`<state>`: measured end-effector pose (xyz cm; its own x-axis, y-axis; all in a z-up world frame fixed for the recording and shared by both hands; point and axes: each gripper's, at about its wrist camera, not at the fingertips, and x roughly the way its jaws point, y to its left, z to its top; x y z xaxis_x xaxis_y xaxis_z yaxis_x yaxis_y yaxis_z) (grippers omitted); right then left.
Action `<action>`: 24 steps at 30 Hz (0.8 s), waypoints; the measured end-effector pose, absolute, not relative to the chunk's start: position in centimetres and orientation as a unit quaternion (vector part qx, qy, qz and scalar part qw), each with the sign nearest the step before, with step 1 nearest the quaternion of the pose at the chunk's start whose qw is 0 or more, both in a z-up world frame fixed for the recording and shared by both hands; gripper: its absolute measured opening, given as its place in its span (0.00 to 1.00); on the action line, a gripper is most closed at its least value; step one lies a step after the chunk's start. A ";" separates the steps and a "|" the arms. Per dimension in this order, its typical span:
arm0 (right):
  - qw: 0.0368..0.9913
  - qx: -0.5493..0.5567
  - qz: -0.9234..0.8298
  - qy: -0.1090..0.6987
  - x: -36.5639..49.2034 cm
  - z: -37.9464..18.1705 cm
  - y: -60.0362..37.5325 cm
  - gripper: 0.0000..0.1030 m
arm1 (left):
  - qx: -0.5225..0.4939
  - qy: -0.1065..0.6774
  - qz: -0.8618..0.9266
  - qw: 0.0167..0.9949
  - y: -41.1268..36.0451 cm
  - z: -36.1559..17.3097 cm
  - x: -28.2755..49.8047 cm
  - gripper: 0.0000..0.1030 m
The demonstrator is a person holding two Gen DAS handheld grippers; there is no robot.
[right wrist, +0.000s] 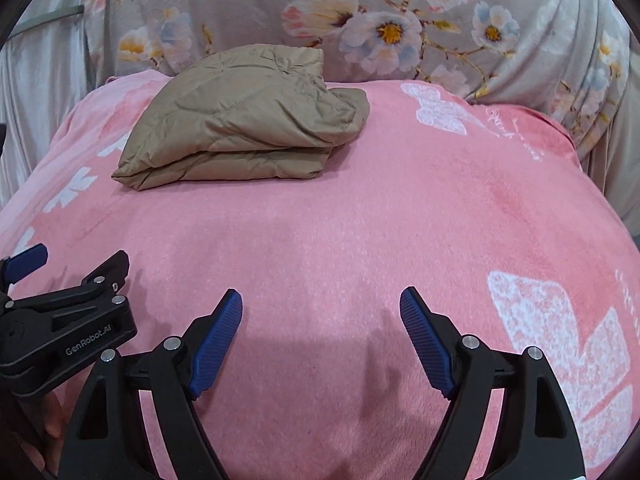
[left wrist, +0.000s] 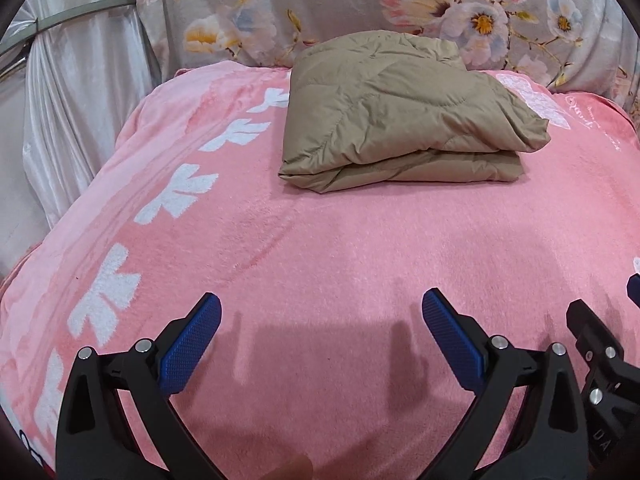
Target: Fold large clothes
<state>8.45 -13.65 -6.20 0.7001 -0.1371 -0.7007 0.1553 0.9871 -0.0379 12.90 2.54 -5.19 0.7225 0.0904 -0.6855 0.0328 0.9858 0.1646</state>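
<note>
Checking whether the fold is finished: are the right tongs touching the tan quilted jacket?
Apart. In the right wrist view the right tongs stand open over bare pink blanket, with a wide stretch of blanket between them and the folded jacket.

Left wrist view: from low behind the left gripper [left wrist: 322, 300], looking forward and downward across the pink blanket [left wrist: 320, 248] toward the folded tan garment [left wrist: 400, 128]. Right wrist view: same direction, just right of it, beside the left gripper [right wrist: 72, 264]. Both views share garment [right wrist: 240, 120], blanket [right wrist: 360, 220] and floral fabric [left wrist: 360, 8] behind.
</note>
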 end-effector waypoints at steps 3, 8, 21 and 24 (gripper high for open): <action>0.921 0.007 -0.078 0.380 8.7 -6.3 -13.6 0.77 | 0.082 0.371 0.015 0.925 2.6 -5.2 12.9 0.95; 0.920 0.014 -0.077 0.383 8.7 -6.4 -14.0 0.77 | 0.090 0.368 0.012 0.925 2.3 -5.2 12.7 0.95; 0.923 0.010 -0.070 0.378 8.6 -6.2 -13.2 0.77 | 0.089 0.357 0.018 0.930 2.2 -5.0 12.3 0.95; 0.924 0.005 -0.068 0.375 8.5 -6.2 -12.9 0.77 | 0.088 0.357 0.019 0.930 2.2 -5.0 12.3 0.95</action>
<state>8.47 -12.94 -6.19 0.7092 -0.1225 -0.6943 0.1306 0.9906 -0.0414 12.28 2.18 -4.96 0.7450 0.0985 -0.6598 0.0270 0.9838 0.1774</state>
